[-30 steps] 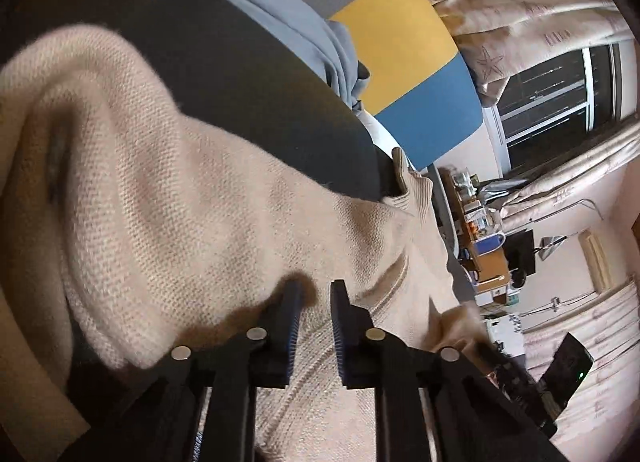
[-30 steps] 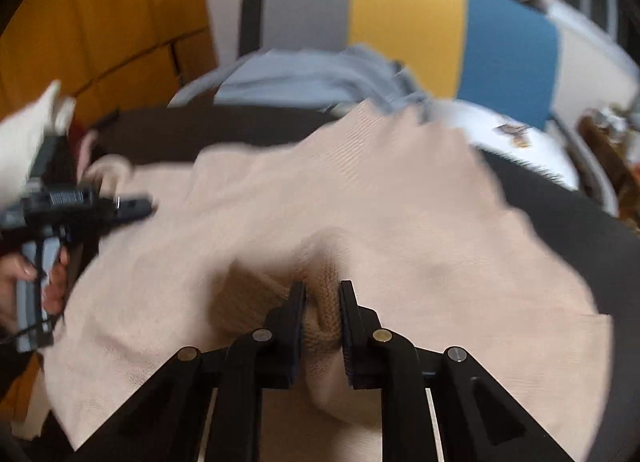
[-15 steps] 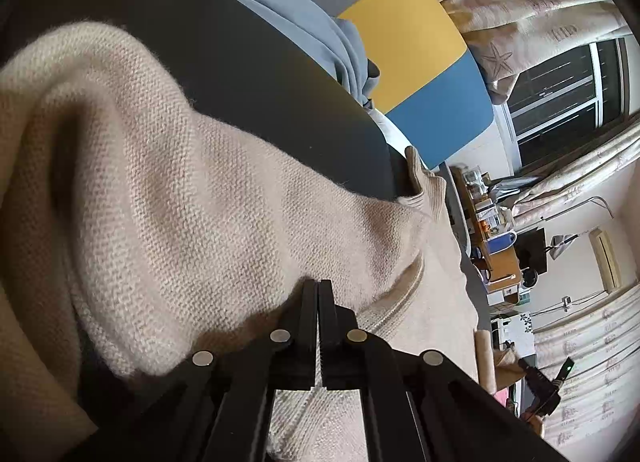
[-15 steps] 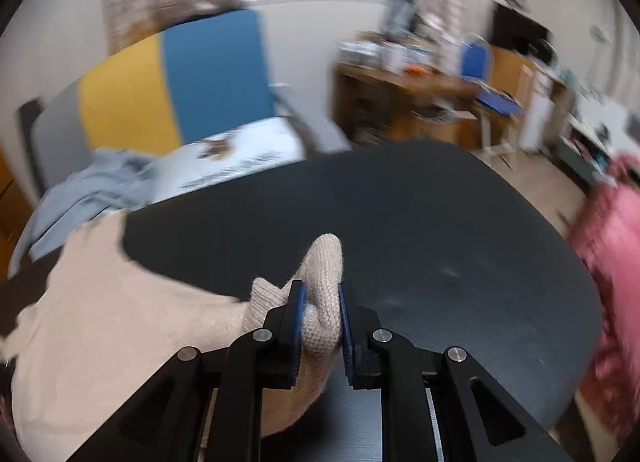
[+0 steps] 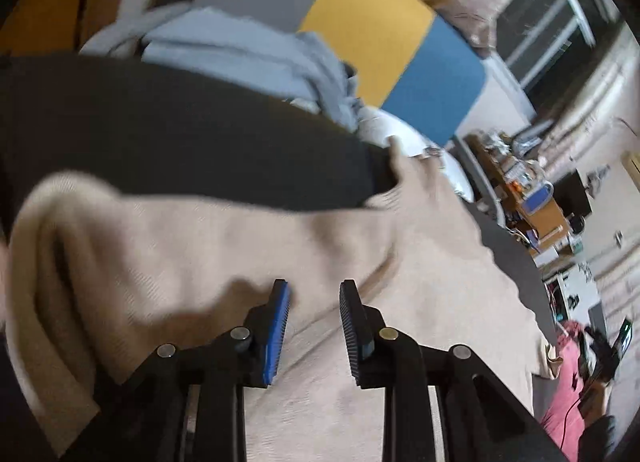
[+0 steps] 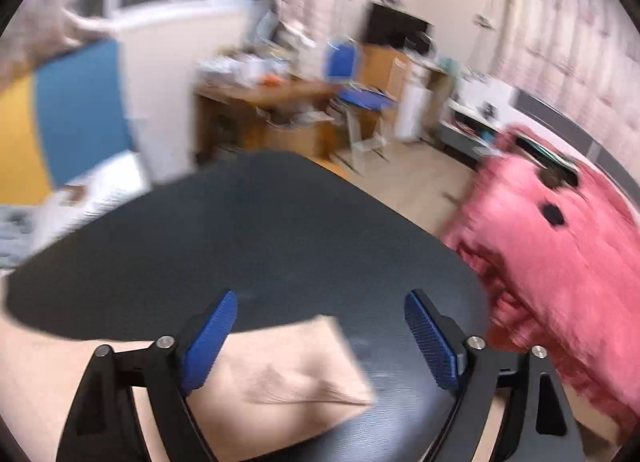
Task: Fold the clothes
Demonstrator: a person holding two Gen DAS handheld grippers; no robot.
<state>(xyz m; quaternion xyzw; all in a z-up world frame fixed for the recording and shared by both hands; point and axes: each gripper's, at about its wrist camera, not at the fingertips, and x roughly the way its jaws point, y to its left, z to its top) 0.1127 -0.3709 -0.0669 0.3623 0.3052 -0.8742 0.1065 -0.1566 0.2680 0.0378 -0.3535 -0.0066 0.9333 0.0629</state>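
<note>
Both tongs opening, empty, over beige sweater; pink garment beside table.

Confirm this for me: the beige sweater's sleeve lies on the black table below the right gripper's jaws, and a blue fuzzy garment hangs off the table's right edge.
One detail is wrong. In the right wrist view the fuzzy garment is pink, not blue. The rest stands: the beige sweater's sleeve lies on the black table, below the right gripper, whose jaws are opening, clear of the fabric.

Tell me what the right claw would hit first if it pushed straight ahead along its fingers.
Probably the beige sweater sleeve lying between the opening jaws of the right claw, then the dark tabletop beyond it. Blur makes depth uncertain.
</note>
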